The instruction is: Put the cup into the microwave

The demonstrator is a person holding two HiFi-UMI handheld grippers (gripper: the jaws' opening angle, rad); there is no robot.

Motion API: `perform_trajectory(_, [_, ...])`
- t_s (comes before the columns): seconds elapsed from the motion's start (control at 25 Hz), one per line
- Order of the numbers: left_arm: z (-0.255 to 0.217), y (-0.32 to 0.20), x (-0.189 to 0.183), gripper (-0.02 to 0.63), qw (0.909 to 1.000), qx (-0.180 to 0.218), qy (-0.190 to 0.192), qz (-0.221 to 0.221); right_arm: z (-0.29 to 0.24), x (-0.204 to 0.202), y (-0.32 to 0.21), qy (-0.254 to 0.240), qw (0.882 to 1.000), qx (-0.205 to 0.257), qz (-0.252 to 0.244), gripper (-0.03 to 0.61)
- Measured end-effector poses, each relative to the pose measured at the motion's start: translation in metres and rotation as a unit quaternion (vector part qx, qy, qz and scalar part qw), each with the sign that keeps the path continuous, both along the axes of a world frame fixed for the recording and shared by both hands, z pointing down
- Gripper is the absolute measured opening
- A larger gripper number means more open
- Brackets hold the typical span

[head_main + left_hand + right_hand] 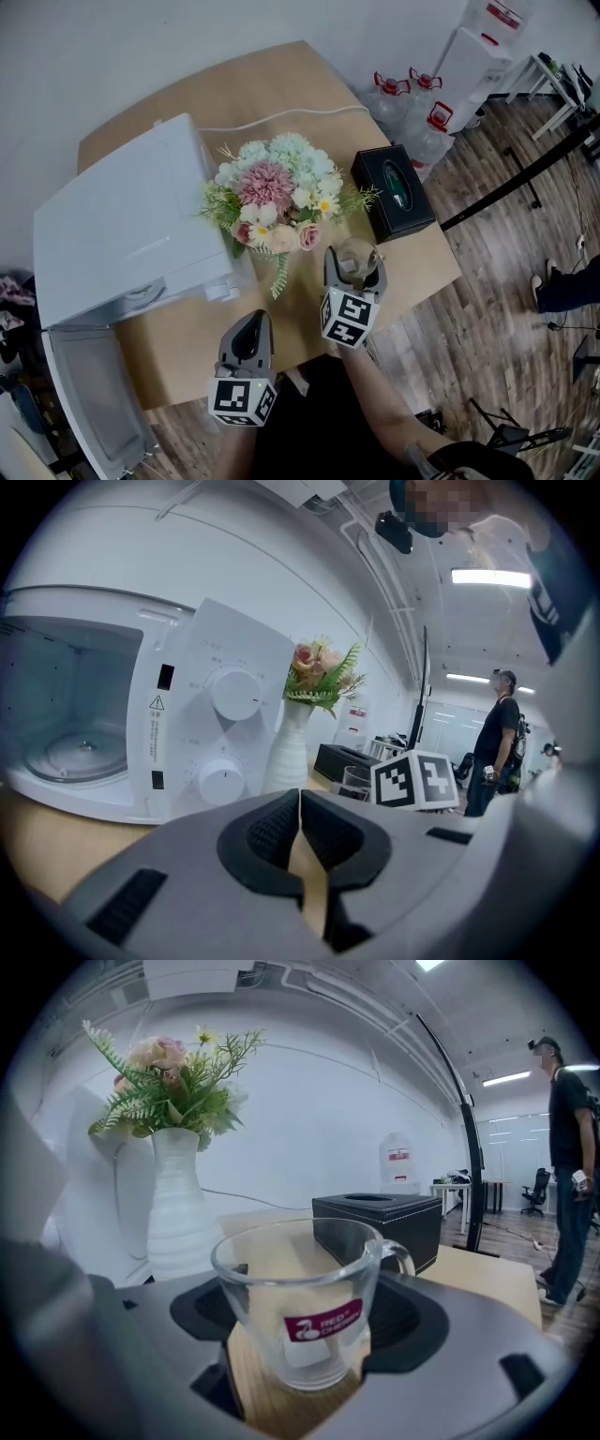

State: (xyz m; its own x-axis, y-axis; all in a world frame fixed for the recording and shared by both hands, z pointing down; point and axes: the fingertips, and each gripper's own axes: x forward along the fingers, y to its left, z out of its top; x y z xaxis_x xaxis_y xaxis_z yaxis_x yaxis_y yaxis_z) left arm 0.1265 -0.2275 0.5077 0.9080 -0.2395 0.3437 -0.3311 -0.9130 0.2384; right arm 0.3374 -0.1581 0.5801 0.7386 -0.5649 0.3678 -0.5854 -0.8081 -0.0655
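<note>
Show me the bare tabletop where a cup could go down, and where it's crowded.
Bare: the table strip between the microwave and the left hand-held gripper; also the far band behind the flowers, crossed only by a white cable. Crowded: the middle, where flowers, black tissue box, cup and right hand-held gripper stand close.

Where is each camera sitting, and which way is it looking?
Head view: on the person's head, looking steeply down at the table, microwave and flowers; the left tool, right tool and a forearm show.
Left gripper view: on the left tool, facing the open microwave; its shut jaws show.
Right gripper view: on the right tool, facing the cup between its jaws, black box behind.
Shared: both gripper views see the white vase.
</note>
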Motion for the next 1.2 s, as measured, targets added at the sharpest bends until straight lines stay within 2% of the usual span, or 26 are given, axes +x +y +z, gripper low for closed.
perform_trajectory(0.32, [-0.008,0.002,-0.013,0.006,0.9998,0.012,0.010,-0.013,-0.012,-0.012,0.005,0.004,0.999,0.002,-0.041,0.359])
perform_trajectory(0.6, [-0.014,0.002,-0.024,0.006,0.9990,0.018,0.022,-0.035,-0.025,-0.035,0.001,-0.001,0.995,0.004,-0.098,0.360])
perform_trajectory(0.88, [-0.020,-0.004,-0.048,0.006,0.9970,0.029,0.026,-0.067,-0.041,-0.064,-0.004,-0.002,0.987,0.000,-0.161,0.360])
perform_trajectory(1.2, [-0.016,-0.015,-0.081,0.006,0.9925,0.027,0.029,-0.115,-0.071,-0.106,-0.024,0.003,0.972,0.022,-0.234,0.360])
